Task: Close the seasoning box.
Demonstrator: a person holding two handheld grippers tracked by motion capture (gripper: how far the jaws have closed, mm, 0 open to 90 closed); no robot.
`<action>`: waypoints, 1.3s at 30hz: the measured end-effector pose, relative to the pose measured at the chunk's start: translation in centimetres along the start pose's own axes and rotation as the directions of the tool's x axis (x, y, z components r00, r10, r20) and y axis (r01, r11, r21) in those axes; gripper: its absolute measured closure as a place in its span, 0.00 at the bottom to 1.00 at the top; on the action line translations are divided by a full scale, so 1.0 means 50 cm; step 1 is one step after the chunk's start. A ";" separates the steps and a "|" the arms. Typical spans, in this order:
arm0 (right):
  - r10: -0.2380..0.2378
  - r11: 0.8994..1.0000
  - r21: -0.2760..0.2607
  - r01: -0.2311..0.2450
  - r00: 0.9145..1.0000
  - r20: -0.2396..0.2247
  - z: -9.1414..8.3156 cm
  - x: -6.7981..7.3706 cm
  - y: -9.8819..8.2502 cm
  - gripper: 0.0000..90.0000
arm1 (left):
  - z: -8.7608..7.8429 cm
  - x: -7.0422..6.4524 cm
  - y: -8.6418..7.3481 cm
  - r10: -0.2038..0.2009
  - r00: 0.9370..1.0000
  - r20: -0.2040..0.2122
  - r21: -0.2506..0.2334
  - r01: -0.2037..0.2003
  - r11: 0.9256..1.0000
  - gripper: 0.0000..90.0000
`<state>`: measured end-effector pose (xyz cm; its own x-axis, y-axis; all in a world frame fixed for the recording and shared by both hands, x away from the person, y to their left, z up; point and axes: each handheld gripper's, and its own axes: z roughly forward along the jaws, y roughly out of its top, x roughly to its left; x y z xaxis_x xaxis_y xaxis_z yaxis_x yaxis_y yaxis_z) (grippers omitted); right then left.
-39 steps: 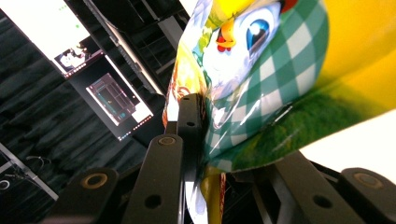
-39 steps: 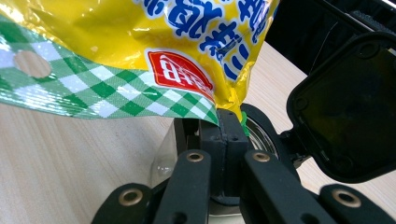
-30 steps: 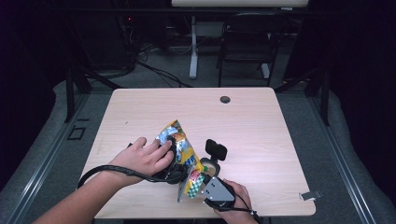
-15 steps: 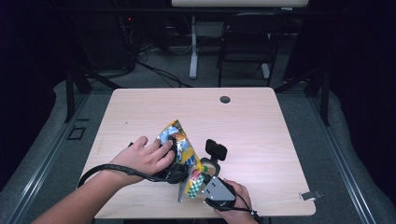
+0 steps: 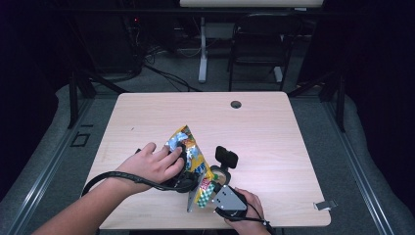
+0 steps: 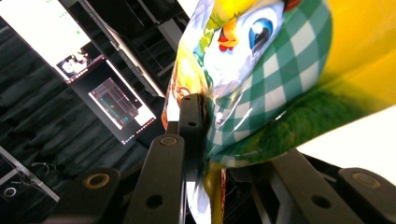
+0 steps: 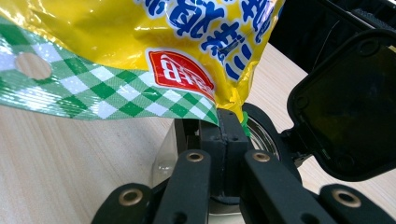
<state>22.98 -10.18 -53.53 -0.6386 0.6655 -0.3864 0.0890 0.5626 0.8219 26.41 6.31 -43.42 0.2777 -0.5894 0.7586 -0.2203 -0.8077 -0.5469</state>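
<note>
- One pale wooden table (image 5: 274,132) in dark room, black chair (image 5: 257,44) behind.
- Left hand (image 5: 151,164) low over near edge, right hand (image 5: 244,208) at front rim.
- Yellow snack bag (image 5: 193,156) upright between grippers.
- Left gripper (image 6: 205,140) pinching bag's green checked part.
- Right gripper (image 7: 224,130) pressed together on bag's lower edge.

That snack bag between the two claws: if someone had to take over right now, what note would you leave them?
Left claw: clamped on the snack bag, gripping its upper part.
Right claw: shut on the bag's lower edge.
The bag is held above the table, over an open container with a black flip lid.
Done: both ends of the bag are gripped.
Left: the bag looks unopened, though I can't be sure; probably tear it open, then perhaps pour into the container.
</note>
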 end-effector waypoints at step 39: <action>0.010 1.000 0.000 -0.010 1.000 -0.006 0.000 -0.002 -0.001 1.00 | -0.006 0.013 0.006 0.017 1.000 0.001 -0.006 -0.017 1.000 0.90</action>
<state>23.04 -10.26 -53.52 -0.6426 0.6679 -0.3754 0.0955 0.5560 0.8257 26.24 5.69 -42.98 0.2747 -0.6031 0.7489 -0.2307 -0.7974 -0.5576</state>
